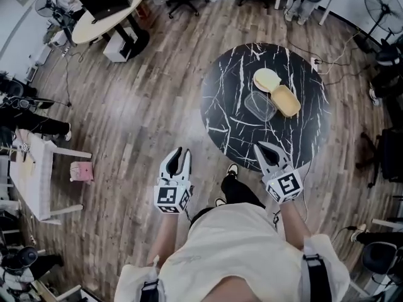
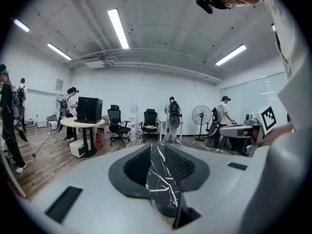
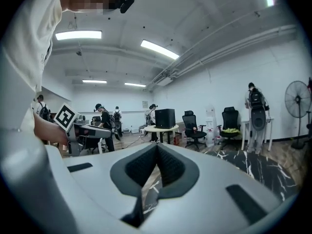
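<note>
Head view: the left gripper (image 1: pixel 179 153) hangs over the wood floor just off the near-left edge of the round black marble table (image 1: pixel 233 99). The right gripper (image 1: pixel 263 146) has its tip over that table's near rim. Each carries a cube of square black-and-white markers. Toward the table's far right lie a yellow box (image 1: pixel 286 101), a cream lid (image 1: pixel 266 78) touching it, and a clear plastic container (image 1: pixel 259 106) just beside both.

Left gripper view: the left gripper (image 2: pixel 157 144) has its jaws a narrow slit apart. Only the marble table (image 2: pixel 160 184) shows through the gap.

Right gripper view: the right gripper (image 3: pixel 157 146) has its jaw tips touching and holds nothing. The marble table (image 3: pixel 265 168) lies to its right.
</note>
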The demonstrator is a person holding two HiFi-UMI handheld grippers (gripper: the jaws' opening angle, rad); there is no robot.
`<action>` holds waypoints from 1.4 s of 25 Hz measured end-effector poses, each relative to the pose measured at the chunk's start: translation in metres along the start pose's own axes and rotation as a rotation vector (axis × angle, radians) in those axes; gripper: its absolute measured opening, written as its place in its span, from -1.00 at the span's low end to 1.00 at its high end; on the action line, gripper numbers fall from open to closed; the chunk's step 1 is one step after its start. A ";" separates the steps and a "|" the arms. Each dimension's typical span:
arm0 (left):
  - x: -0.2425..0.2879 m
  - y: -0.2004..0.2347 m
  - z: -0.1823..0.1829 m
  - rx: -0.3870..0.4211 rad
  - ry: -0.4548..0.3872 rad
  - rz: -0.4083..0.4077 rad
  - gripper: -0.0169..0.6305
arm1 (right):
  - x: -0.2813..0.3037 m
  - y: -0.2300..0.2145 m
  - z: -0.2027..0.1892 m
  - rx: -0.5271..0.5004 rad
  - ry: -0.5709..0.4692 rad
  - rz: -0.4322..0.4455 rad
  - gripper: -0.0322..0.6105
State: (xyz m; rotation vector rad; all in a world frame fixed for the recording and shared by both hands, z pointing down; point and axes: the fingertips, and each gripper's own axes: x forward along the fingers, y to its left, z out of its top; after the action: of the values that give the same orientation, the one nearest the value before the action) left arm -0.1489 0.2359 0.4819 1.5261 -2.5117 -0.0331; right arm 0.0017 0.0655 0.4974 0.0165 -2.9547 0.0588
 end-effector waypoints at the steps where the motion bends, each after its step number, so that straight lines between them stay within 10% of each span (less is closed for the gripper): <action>1: 0.013 0.004 0.006 0.007 -0.001 -0.001 -0.63 | 0.010 -0.011 0.002 0.008 -0.010 -0.005 -0.88; 21: 0.207 -0.017 0.028 0.047 0.081 -0.194 -0.63 | 0.064 -0.146 0.010 0.076 -0.044 -0.163 -0.88; 35: 0.319 -0.024 0.030 0.059 0.117 -0.502 -0.63 | 0.085 -0.181 0.024 0.091 0.009 -0.447 -0.88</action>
State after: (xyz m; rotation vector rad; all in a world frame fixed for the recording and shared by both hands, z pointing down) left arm -0.2758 -0.0592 0.5006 2.0750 -2.0007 0.0547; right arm -0.0835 -0.1165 0.4963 0.6809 -2.8598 0.1285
